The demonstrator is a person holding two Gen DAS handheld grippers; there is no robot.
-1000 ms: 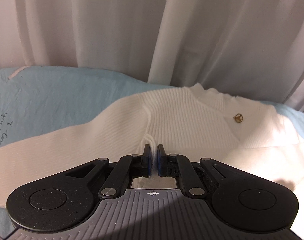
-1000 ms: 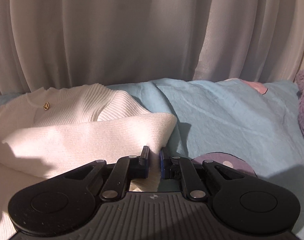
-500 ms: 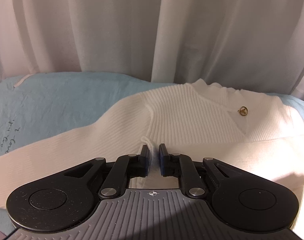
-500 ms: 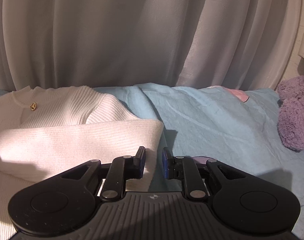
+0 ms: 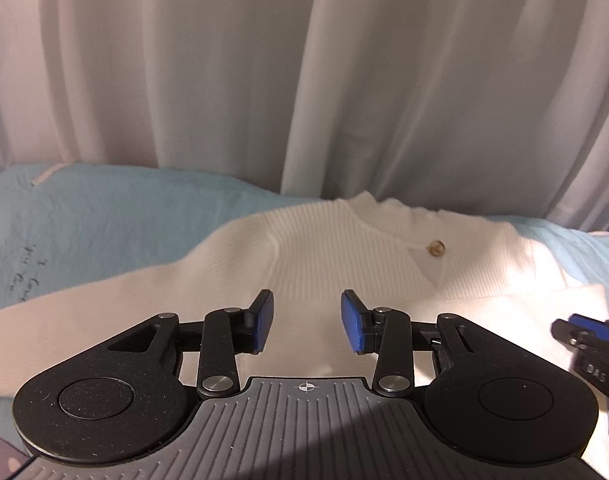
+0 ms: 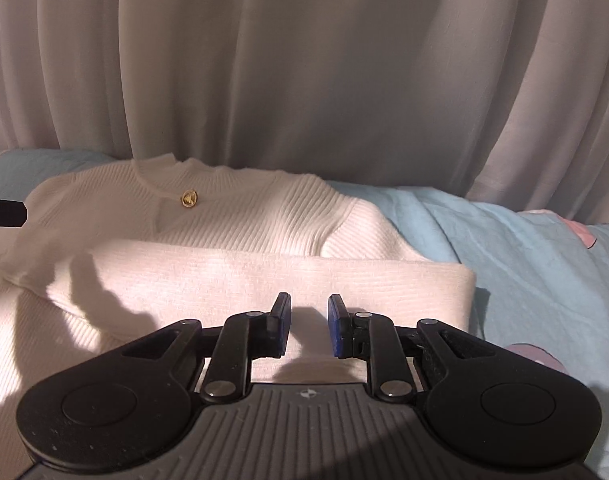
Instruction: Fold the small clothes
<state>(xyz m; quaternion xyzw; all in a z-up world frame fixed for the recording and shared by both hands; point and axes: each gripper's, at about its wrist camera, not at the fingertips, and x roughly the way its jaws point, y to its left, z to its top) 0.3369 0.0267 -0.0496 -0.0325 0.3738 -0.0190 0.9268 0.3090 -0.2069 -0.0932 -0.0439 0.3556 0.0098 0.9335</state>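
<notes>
Both tools angled down over white ribbed sweater (image 6: pixel 232 216) on bed.
Left tool (image 5: pixel 307 326) jaws opening, nothing gripped; right tool (image 6: pixel 309 326) slightly apart, empty.

A bedroom: blue bedsheet (image 6: pixel 524 240) beneath white curtains (image 6: pixel 304 60).

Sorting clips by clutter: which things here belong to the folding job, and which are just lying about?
Job: white knit sweater, partly folded; left gripper, jaws opening, nothing between; right gripper, open, empty.
Lying about: blue bedsheet; white curtain.
</notes>
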